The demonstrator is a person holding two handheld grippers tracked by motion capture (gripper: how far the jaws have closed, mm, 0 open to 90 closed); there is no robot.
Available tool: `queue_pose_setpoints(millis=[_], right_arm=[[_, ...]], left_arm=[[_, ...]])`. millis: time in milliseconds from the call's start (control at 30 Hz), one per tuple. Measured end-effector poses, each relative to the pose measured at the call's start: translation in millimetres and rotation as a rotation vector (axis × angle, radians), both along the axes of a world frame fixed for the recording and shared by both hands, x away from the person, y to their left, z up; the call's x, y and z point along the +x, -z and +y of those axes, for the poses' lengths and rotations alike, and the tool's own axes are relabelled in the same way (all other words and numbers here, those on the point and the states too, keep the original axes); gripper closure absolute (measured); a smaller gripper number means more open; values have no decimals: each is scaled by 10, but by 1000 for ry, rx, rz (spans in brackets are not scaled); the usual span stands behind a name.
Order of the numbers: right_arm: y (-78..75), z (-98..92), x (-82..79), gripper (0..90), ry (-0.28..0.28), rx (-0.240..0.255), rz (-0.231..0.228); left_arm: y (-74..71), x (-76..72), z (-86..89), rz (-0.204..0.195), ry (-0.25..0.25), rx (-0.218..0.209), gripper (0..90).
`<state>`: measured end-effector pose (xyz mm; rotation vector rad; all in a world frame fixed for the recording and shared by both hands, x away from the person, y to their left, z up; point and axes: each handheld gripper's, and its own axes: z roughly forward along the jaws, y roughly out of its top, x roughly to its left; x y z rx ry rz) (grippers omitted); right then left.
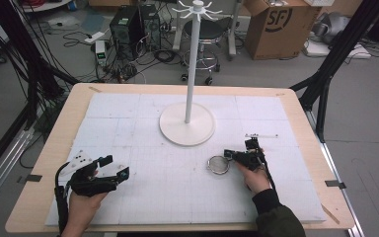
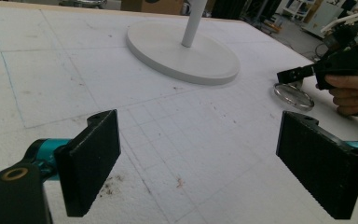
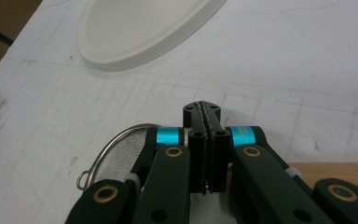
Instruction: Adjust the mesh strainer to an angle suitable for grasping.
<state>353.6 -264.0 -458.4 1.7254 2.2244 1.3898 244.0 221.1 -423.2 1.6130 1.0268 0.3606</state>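
Note:
A small round wire-mesh strainer (image 1: 218, 165) with a metal rim lies on the white foam board, right of centre. My right gripper (image 1: 227, 154) hovers just over its right side, pointing left, with the jaws pressed together. In the right gripper view the black pads (image 3: 201, 109) meet with nothing visible between them, and the strainer (image 3: 121, 151) shows below and to the left, partly hidden under the linkage. My left gripper (image 1: 116, 166) rests at the front left of the board, open and holding nothing. The left gripper view shows its wide-apart pads (image 2: 93, 163), the strainer (image 2: 293, 95) and the right gripper (image 2: 284, 75) farther off.
A white stand with a round base (image 1: 186, 129) and a tall pole (image 1: 191, 64) rises at the middle back of the board. A thin strip (image 1: 261, 135) lies behind the right hand. The wooden table edge (image 1: 44, 163) frames the board; boxes, cables and a stool stand on the floor beyond.

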Motion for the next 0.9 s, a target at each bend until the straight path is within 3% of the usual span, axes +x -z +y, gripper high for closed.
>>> queue_pose_setpoints(millis=[500, 900], right_arm=[[-3, 133, -157, 897, -89, 11, 19], [-1, 179, -205, 897, -105, 22, 22]], left_arm=[[-1, 1, -6, 2, 1, 3, 142], [0, 2, -10, 2, 3, 3, 142]])
